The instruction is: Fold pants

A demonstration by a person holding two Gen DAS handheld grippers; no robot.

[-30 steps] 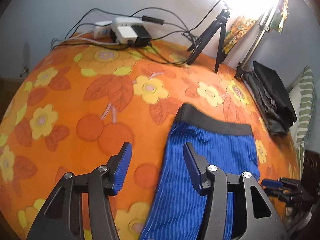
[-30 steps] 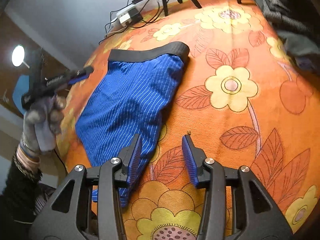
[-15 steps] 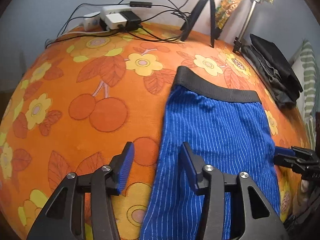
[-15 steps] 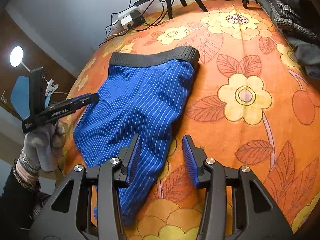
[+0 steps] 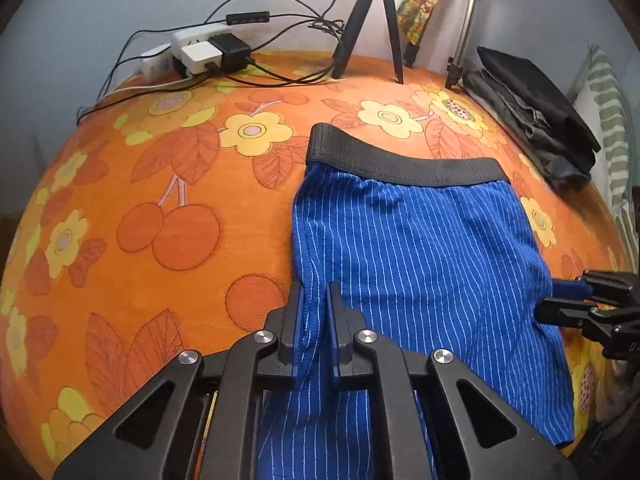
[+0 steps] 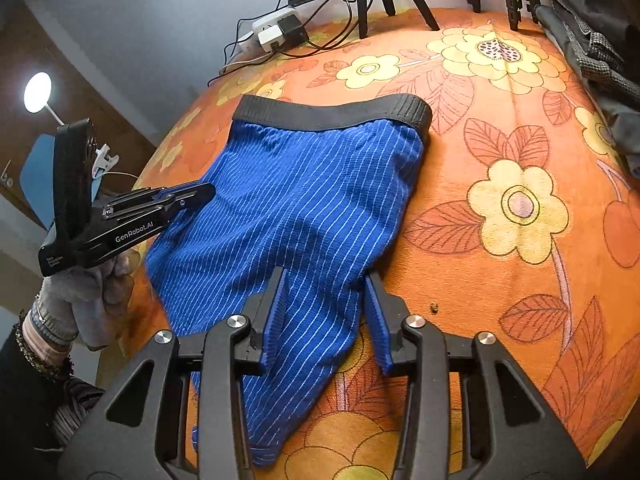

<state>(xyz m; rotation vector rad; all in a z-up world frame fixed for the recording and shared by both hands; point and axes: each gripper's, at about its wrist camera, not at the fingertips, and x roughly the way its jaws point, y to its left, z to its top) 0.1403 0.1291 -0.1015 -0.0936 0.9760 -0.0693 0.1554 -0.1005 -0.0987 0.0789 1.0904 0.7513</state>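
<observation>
- Left tool [image 5: 314, 312] is pinched nearly shut on a fold of the pants [image 5: 412, 264] at their left edge; blue cloth bunches between its pads.
- Right tool [image 6: 326, 308] stands at a narrow gap and is closing, with the pants' right lower edge lying between its pads; whether the pads press the cloth yet cannot be told.
- Pants [image 6: 304, 208] are short, bright blue with thin white stripes and a black waistband [image 6: 332, 110] at the far end.
- They lie mostly flat on an orange flowered cover [image 5: 168, 184], with some ripples near each tool.
- Waistband curls up slightly at its left corner.
- A gloved hand [image 6: 86, 296] carries the left tool in the right wrist view.
- Dark folded clothes [image 5: 536, 120], tripod legs [image 5: 368, 20] and a power strip [image 5: 200, 54] with cables sit at the cover's far edge, well apart from the pants.
</observation>
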